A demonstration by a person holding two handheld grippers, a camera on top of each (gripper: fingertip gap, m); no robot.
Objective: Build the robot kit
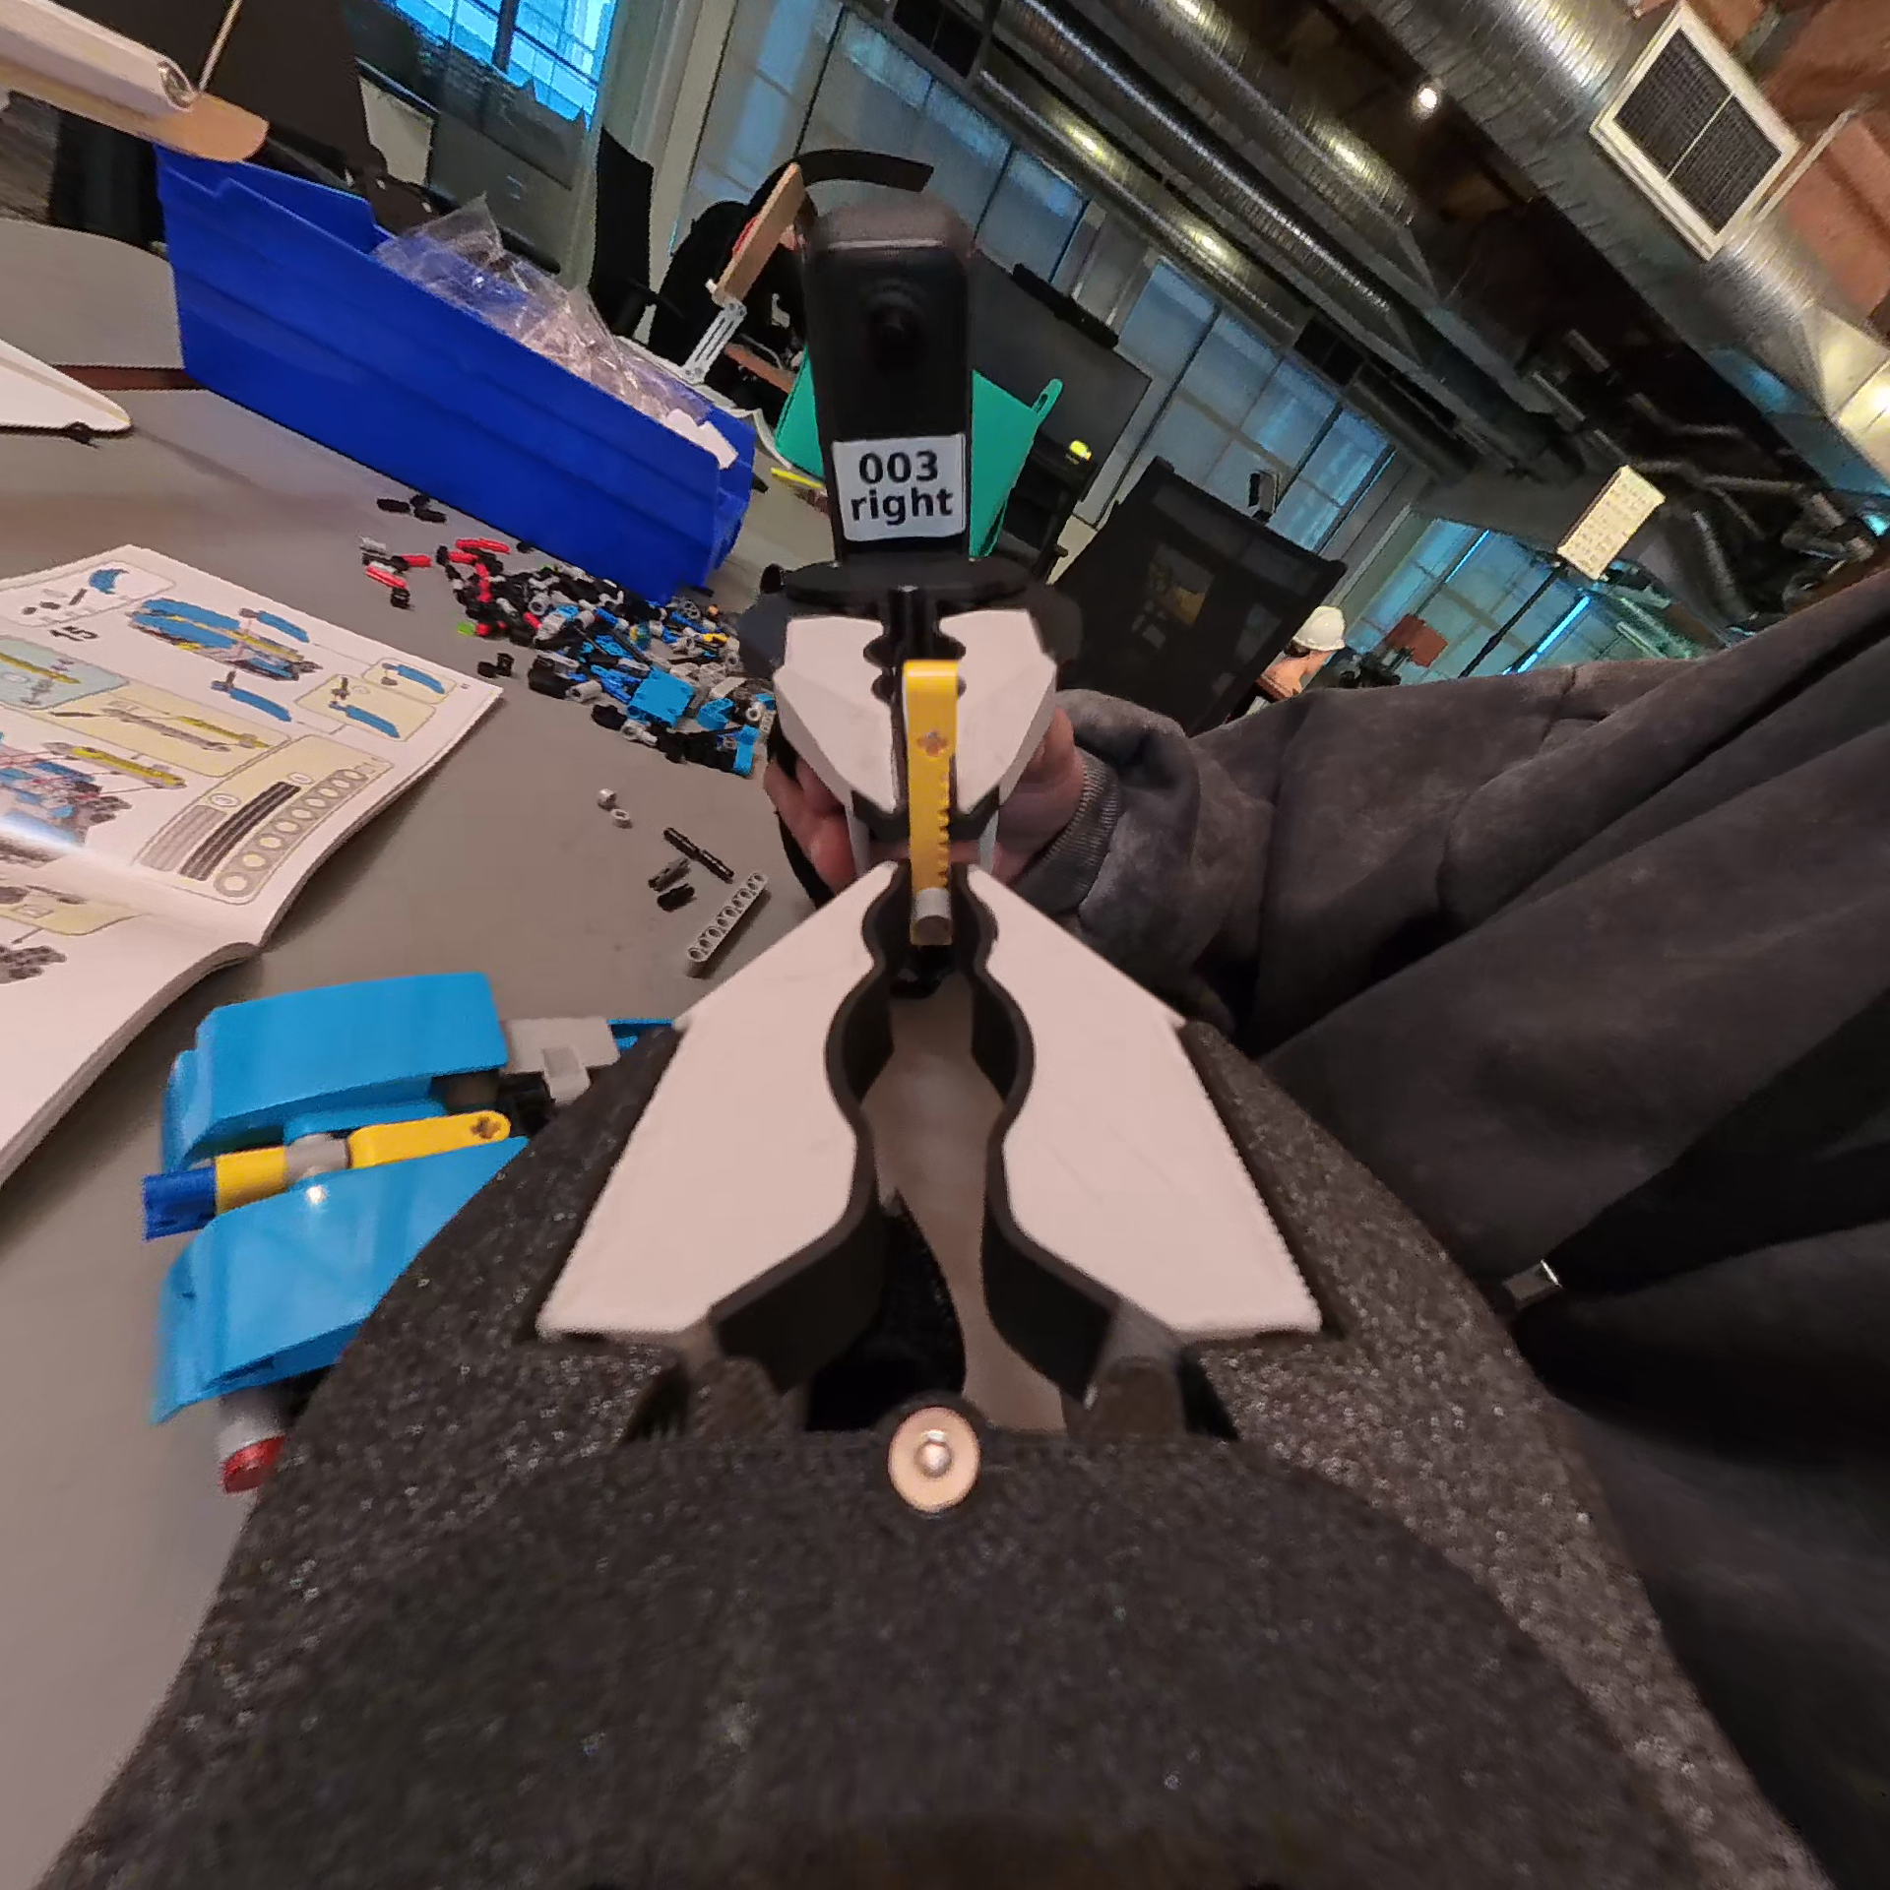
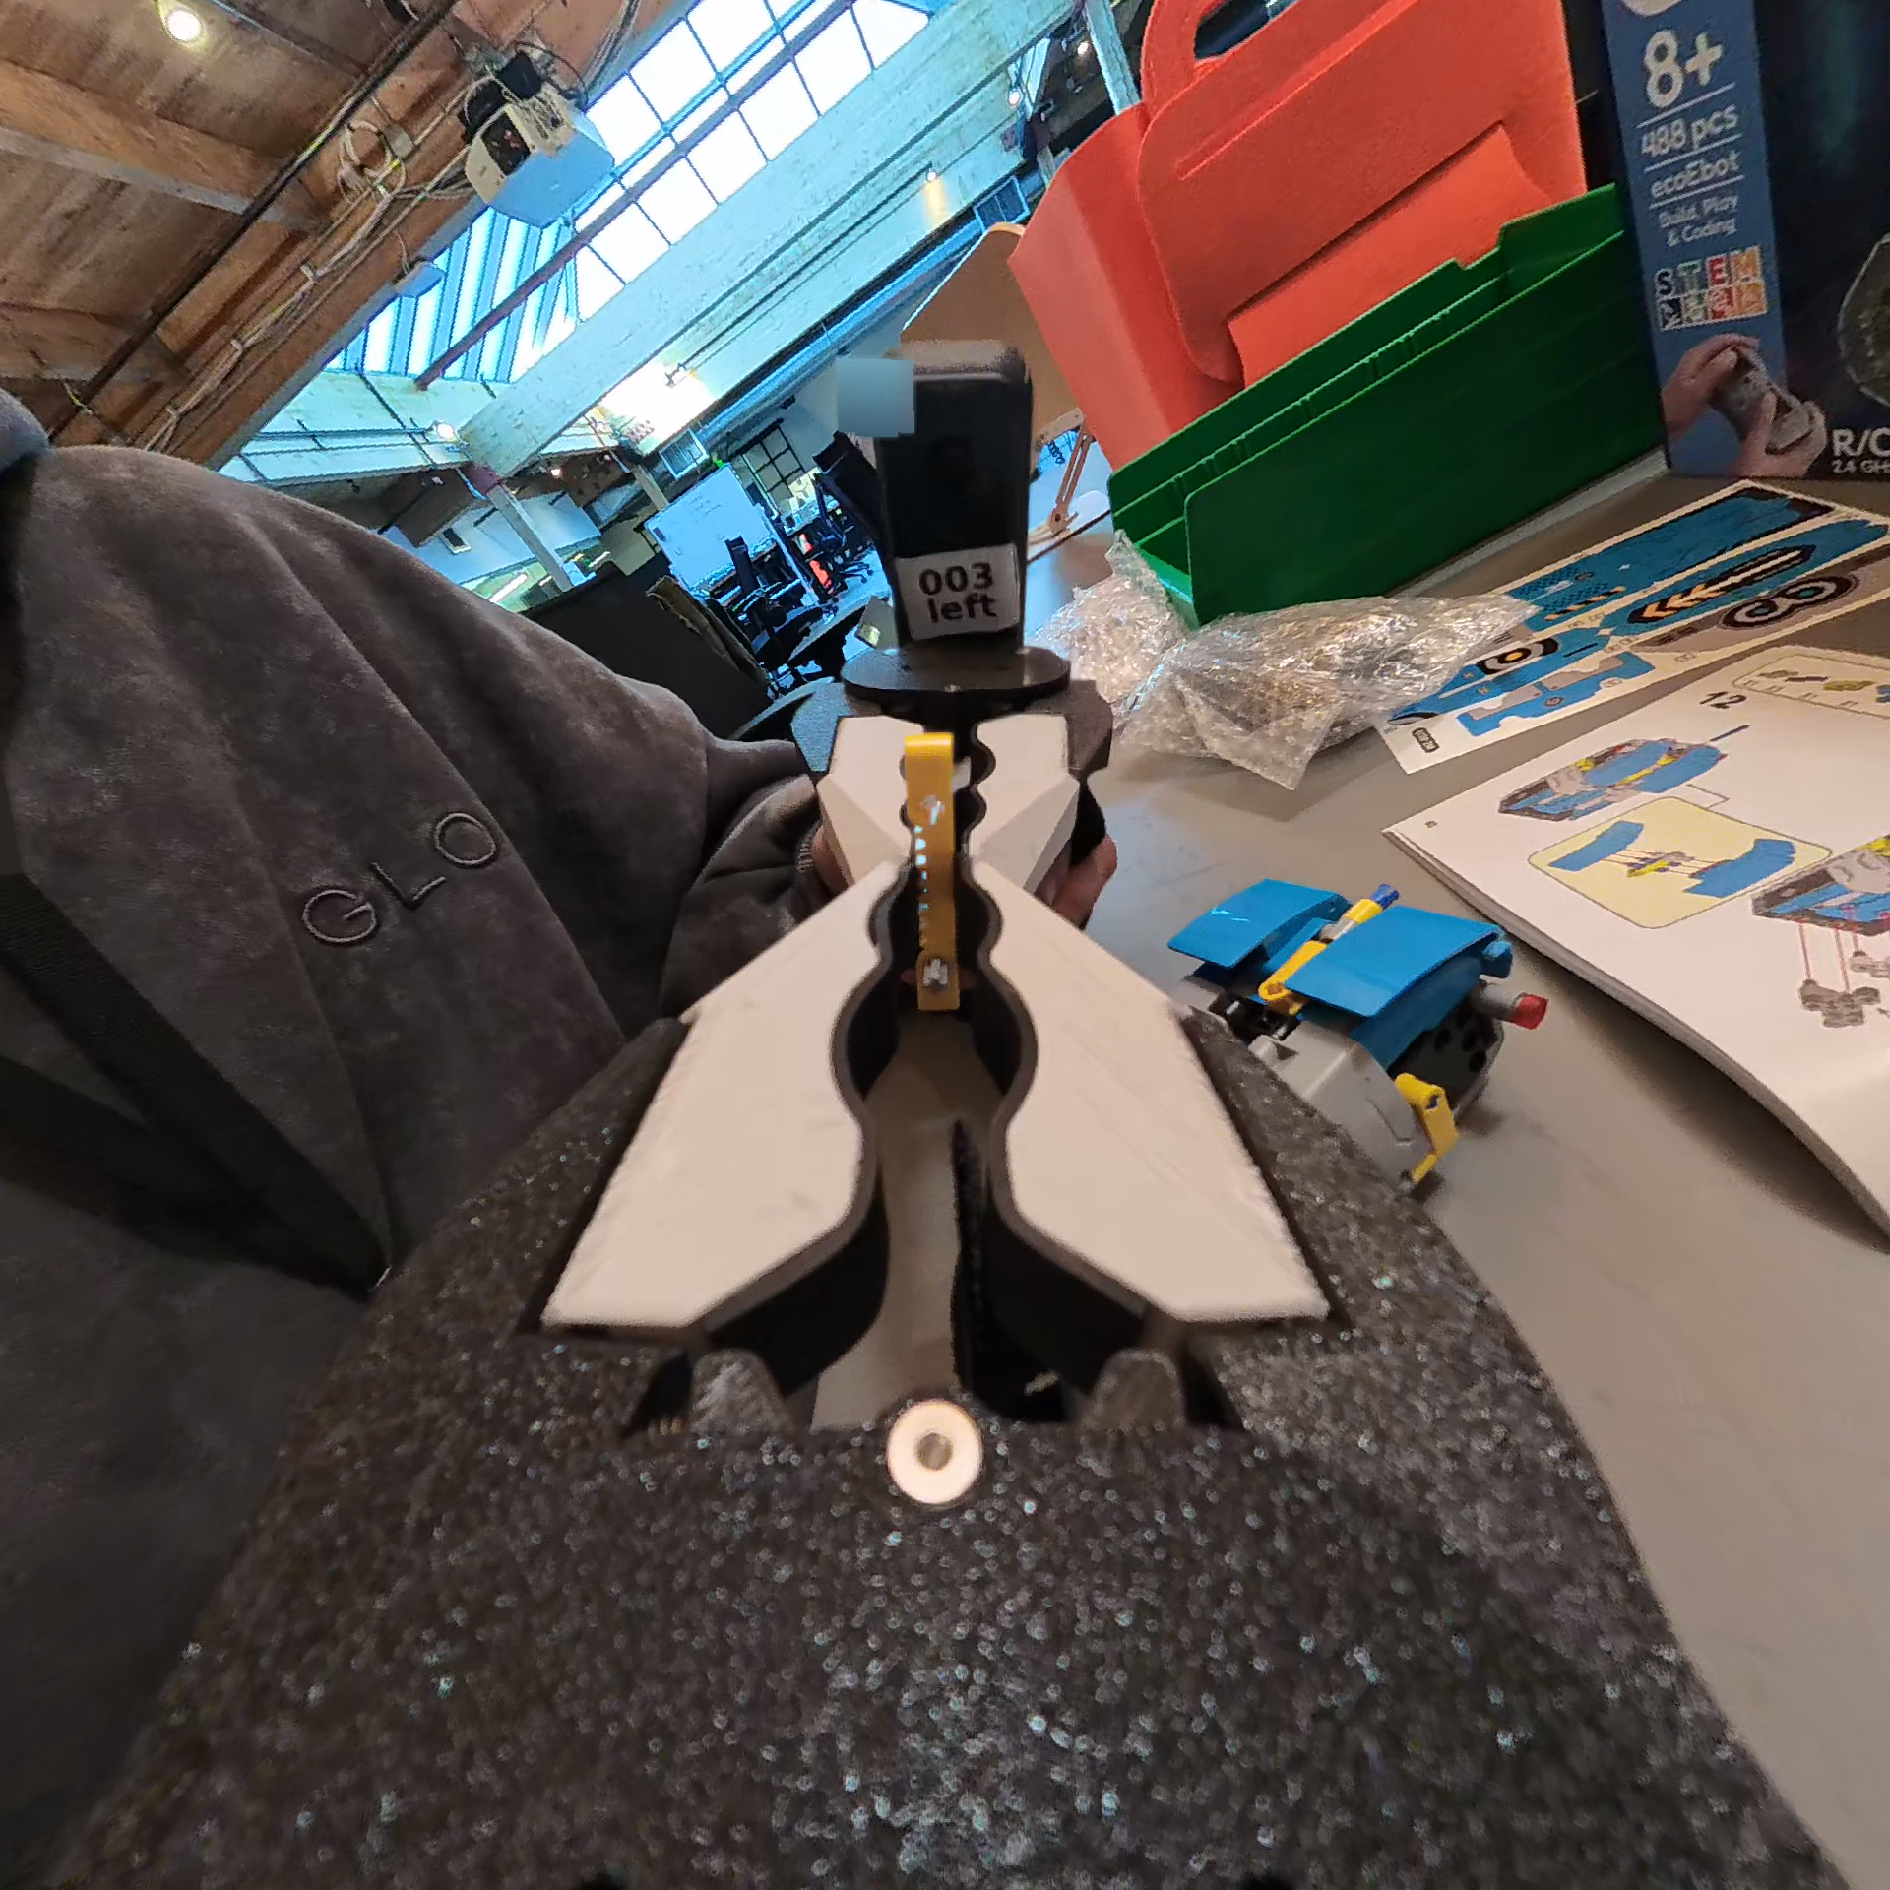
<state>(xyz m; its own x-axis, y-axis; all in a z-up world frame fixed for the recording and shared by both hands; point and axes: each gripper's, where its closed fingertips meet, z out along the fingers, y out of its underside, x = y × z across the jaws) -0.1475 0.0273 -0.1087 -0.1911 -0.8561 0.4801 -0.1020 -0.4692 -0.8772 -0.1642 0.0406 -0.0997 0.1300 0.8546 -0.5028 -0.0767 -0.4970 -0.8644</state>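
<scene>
Left wrist view: left claw (image 1: 926,900) and right claw (image 1: 926,818) are meeting tip to tip, both pinching one yellow beam (image 1: 931,788) mid-air. Blue model (image 1: 338,1135) is lying at 8 o'clock on surface (image 1: 491,880), loose parts (image 1: 603,634) beyond.

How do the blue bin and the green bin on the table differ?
The blue bin holds clear plastic bags and has loose small parts scattered on the table before it; the green bin holds an orange felt bag, with crumpled clear plastic lying in front. Both are ribbed plastic bins standing on the grey table.
</scene>
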